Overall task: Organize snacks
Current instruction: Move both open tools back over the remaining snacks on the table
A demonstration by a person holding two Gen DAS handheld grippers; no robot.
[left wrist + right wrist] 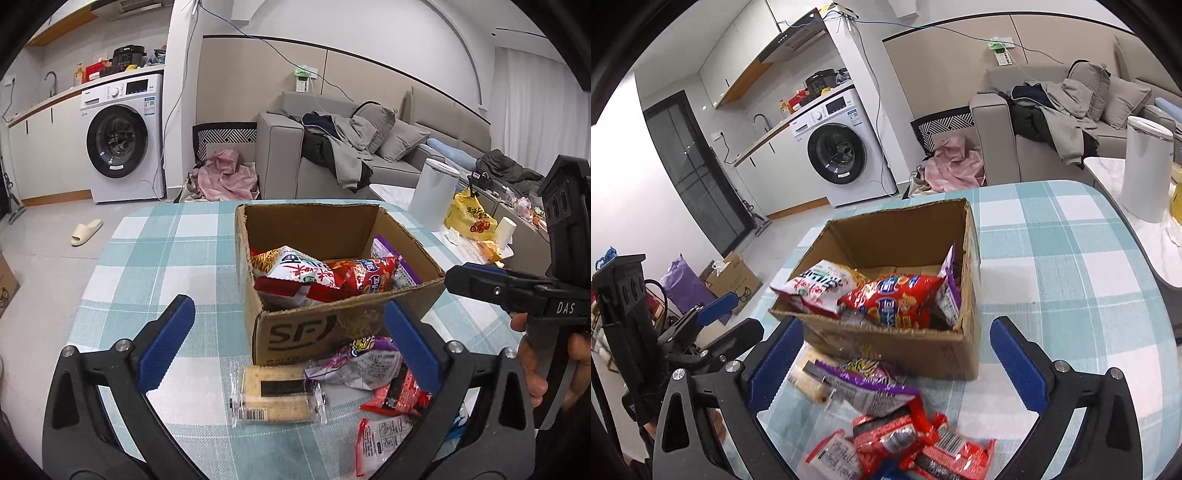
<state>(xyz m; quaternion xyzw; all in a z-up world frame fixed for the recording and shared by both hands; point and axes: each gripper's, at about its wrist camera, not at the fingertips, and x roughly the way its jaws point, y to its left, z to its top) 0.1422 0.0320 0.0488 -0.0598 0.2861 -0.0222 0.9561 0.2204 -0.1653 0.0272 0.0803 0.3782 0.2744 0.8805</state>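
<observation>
An open cardboard box (295,332) stands on the checked tablecloth (155,258). It holds a red snack bag (362,277), a white-and-red bag (299,271) and a purple one (391,258). In front of the box lie a clear cracker pack (275,395), a purple-white bag (354,363) and red packets (399,397). My left gripper (288,308) is open and holds nothing, its fingers spread above these loose snacks. In the right wrist view, my right gripper (897,325) is also open and empty, over the purple bag (864,387) and red packets (905,443) before the box (894,347).
A hand (535,369) holds the right gripper's handle at the right edge. On a side table to the right stand a white bin (432,192) and a yellow bag (469,214). Beyond the table are a sofa (280,155) and a washing machine (118,140).
</observation>
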